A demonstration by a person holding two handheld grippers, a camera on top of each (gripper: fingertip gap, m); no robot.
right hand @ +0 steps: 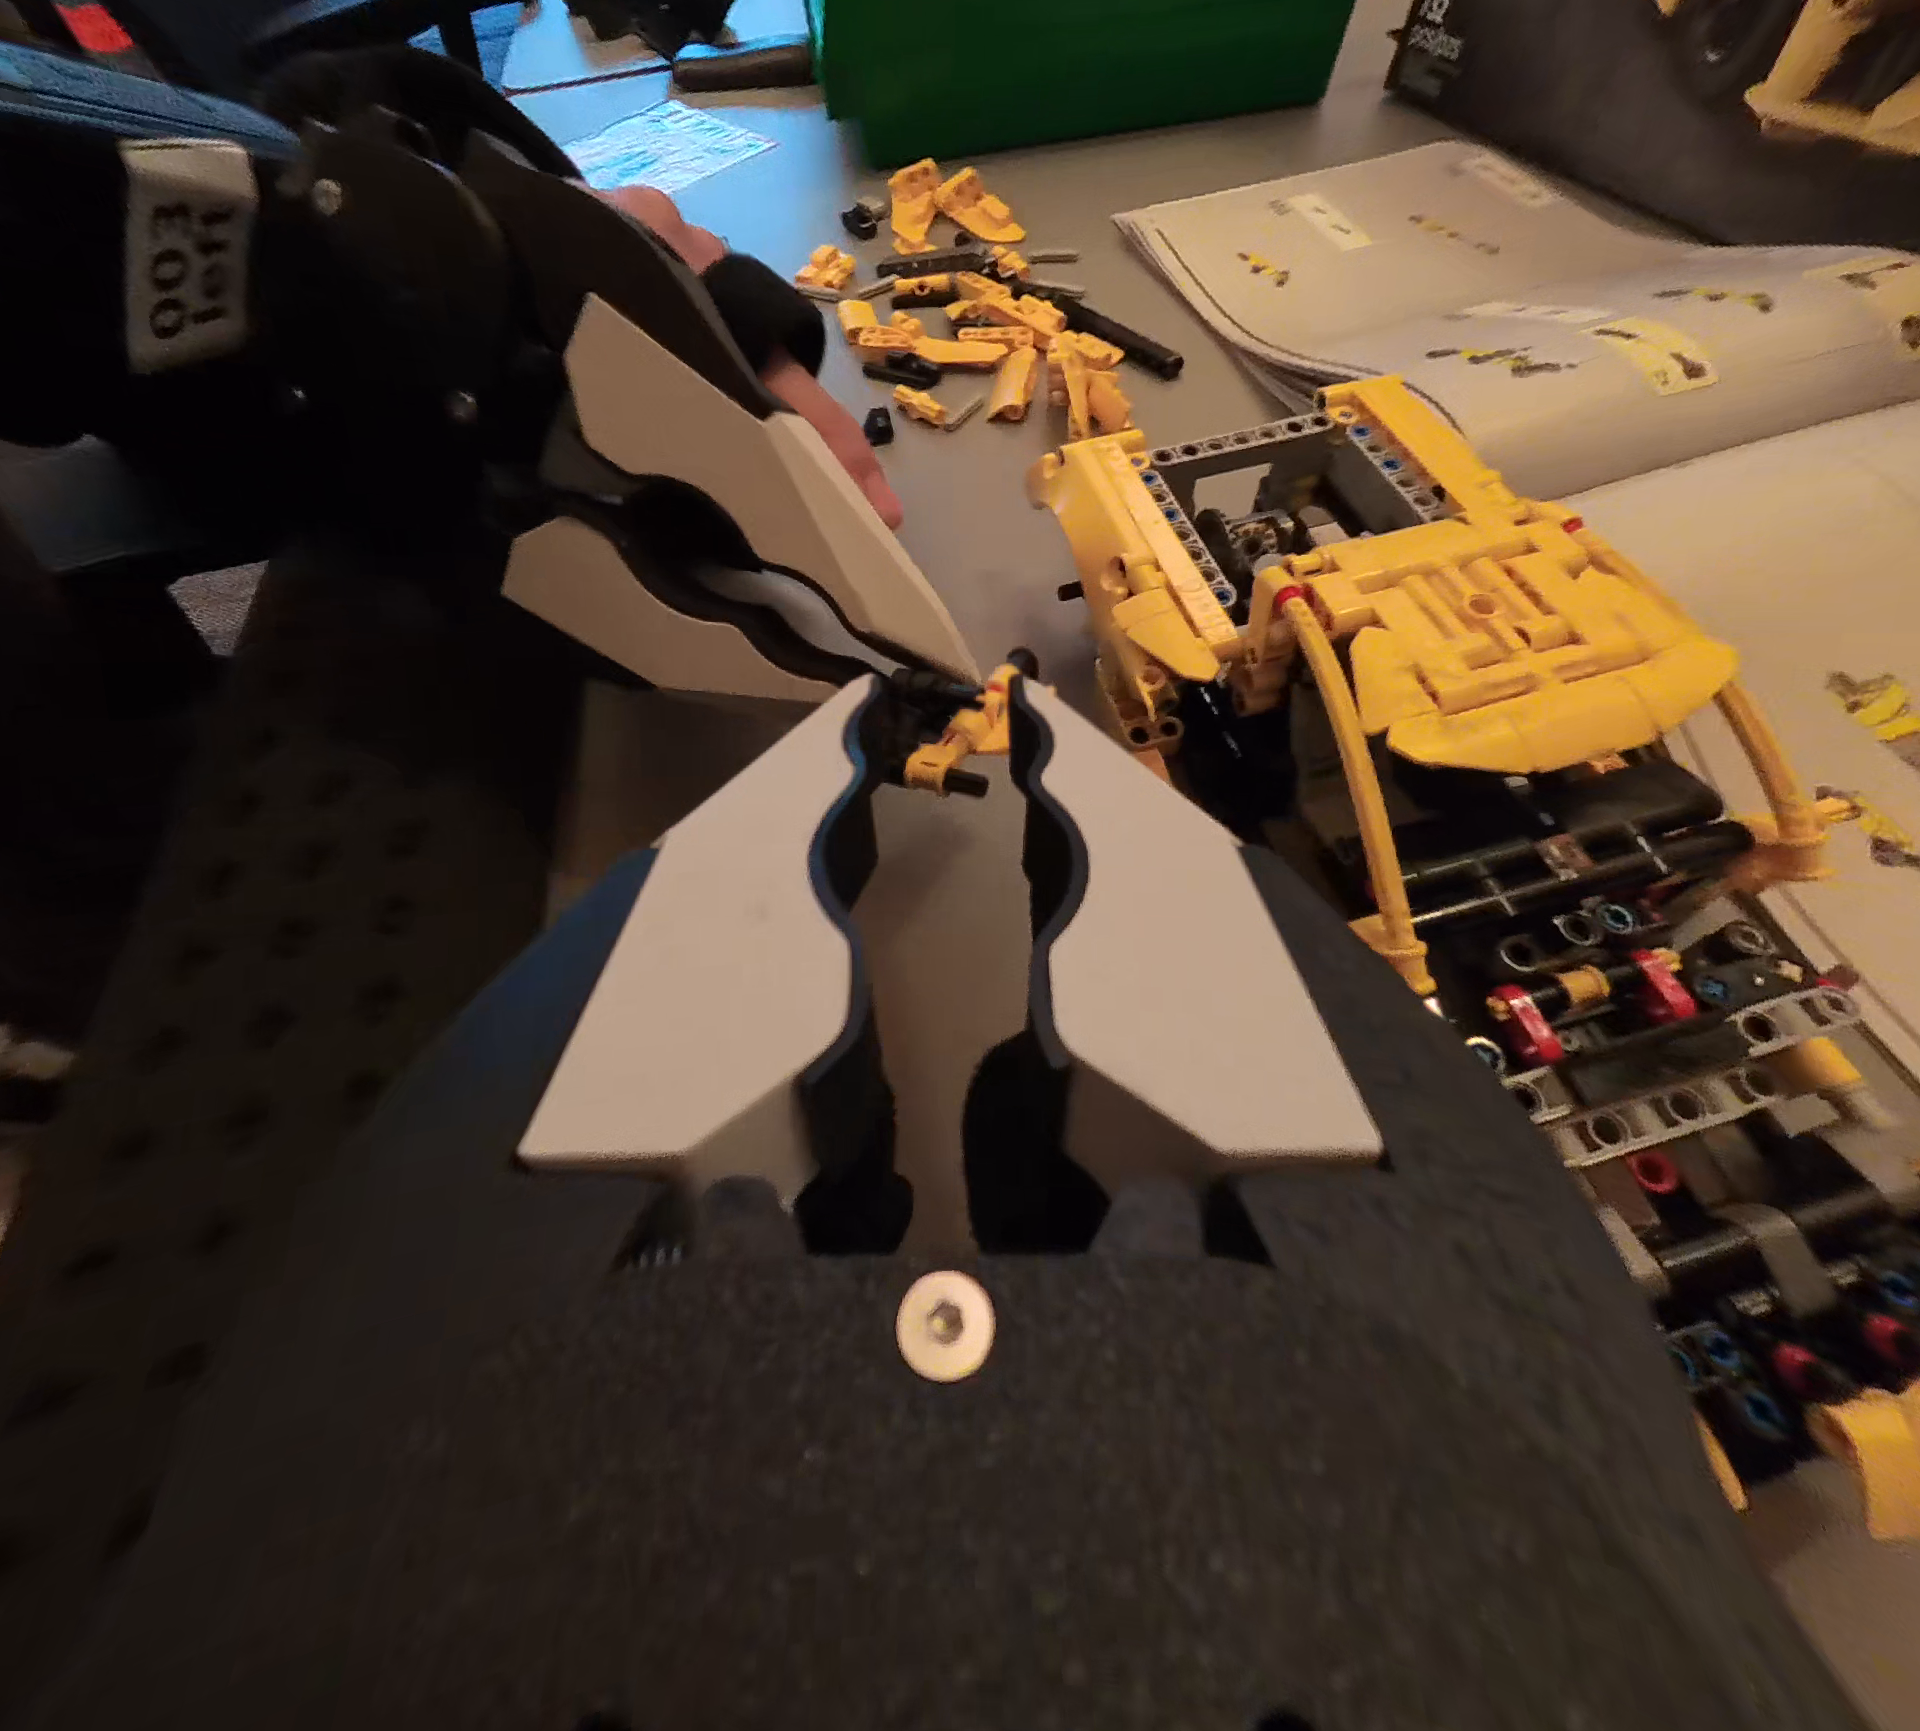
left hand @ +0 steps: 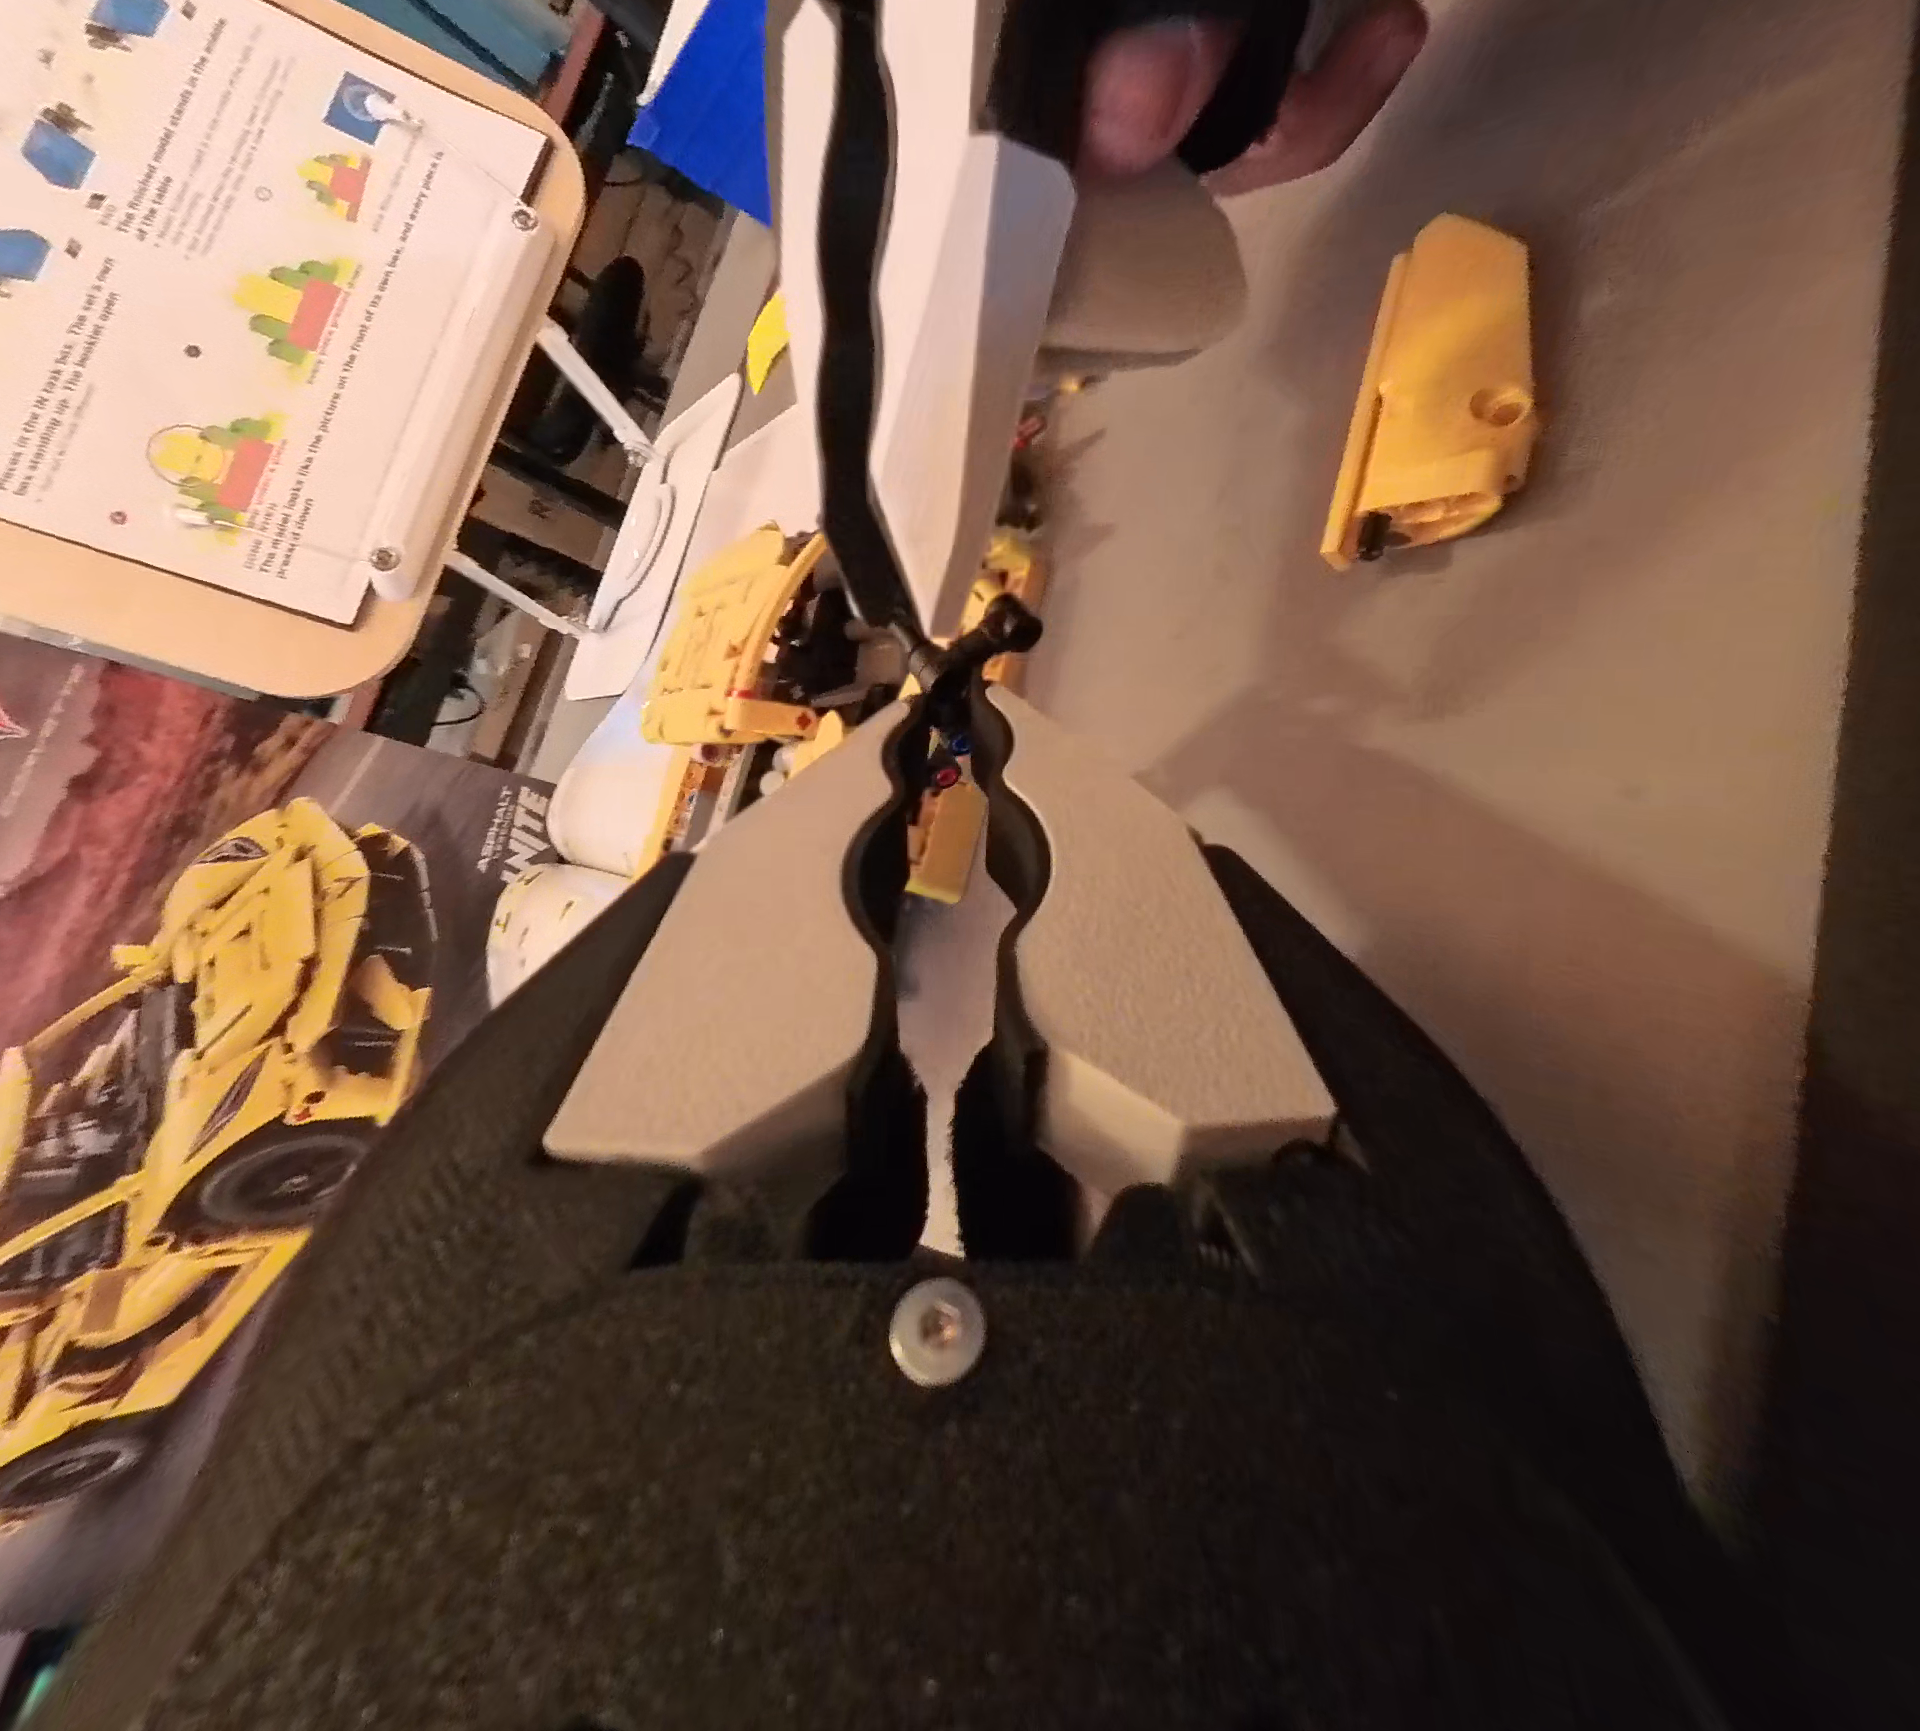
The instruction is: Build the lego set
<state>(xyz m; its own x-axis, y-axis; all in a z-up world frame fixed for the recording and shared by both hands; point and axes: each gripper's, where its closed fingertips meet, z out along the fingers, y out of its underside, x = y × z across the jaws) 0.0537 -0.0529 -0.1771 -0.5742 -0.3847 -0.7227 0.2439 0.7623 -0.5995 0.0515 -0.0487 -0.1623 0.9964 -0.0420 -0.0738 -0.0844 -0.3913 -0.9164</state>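
I get dim warm light, soft shadows on the table (left hand: 1558, 798), blurry wide-angle edges, and the box (left hand: 208, 954) smeared.

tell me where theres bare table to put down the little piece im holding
Bare table lies between the loose parts pile and the half-built car. In the left wrist view there is open tabletop around the lone yellow panel. It is crowded by the pile, the car and the open booklet.

Small yellow-black lego piece (right hand: 951, 731) pinched above table
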